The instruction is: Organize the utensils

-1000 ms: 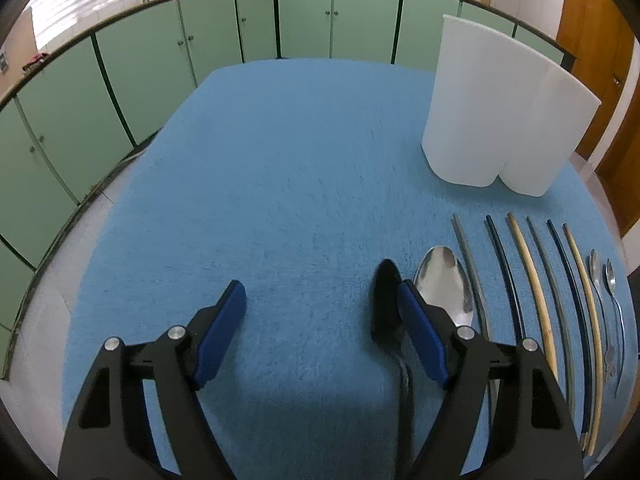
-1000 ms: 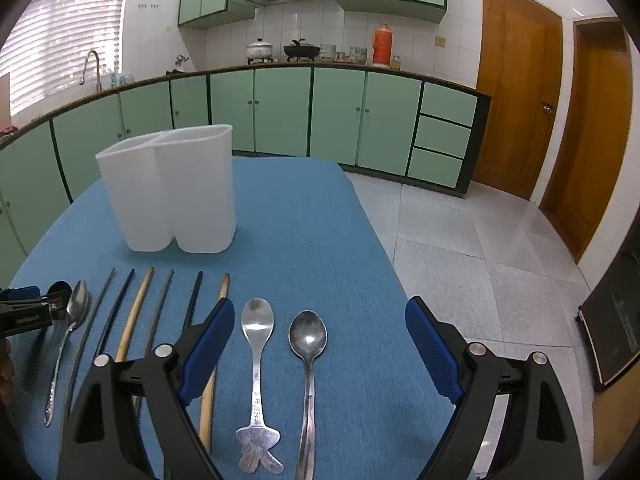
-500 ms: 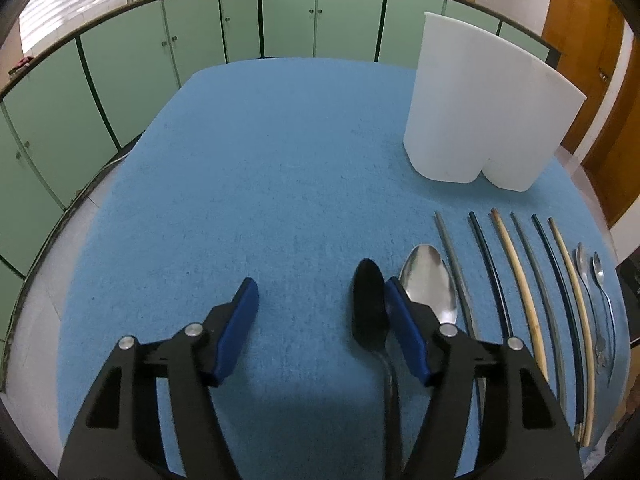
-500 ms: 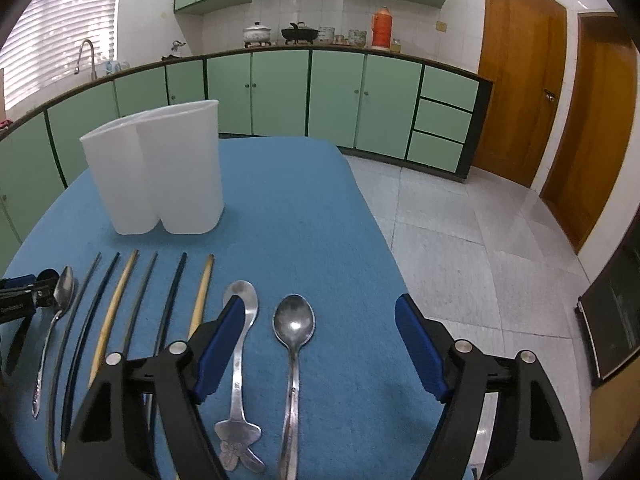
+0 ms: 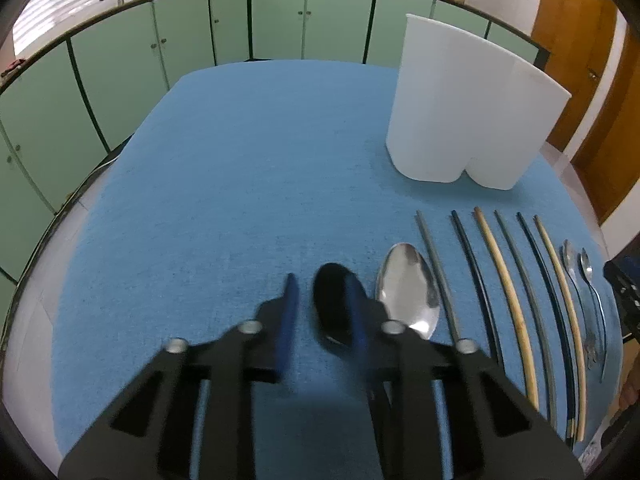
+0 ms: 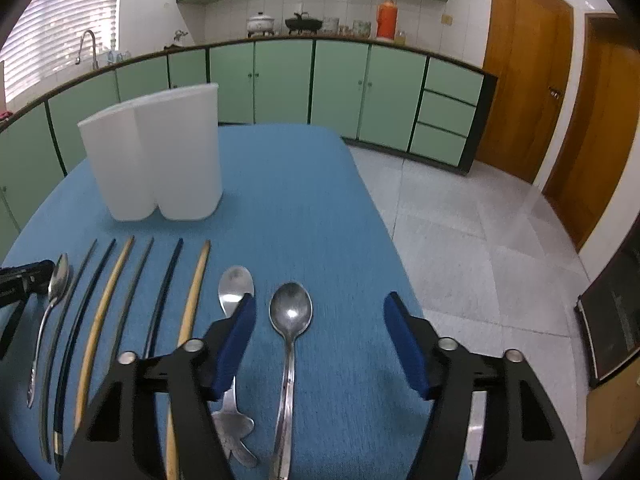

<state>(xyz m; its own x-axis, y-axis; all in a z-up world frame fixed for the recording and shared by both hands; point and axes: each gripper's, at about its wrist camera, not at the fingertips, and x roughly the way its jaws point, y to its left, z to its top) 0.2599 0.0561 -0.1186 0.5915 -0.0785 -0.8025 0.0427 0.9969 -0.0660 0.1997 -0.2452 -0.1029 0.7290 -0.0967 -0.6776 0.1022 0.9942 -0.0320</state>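
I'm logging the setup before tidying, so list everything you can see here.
cloth: 1, blue, covering the table
holder: 1, white, two compartments, far side of the cloth
chopsticks: 6, two grey, two black, two tan, in a row before the holder
silver spoons: 3, one left of the chopsticks, two right of them
black spoon: 1, leftmost in the row
cabinets: green, along the wall
flask: 1, orange, on the counter
doors: 2, brown, at the right
left gripper: black, blue pads, either side of the black spoon, blurred
right gripper: open, straddling the rightmost silver spoon
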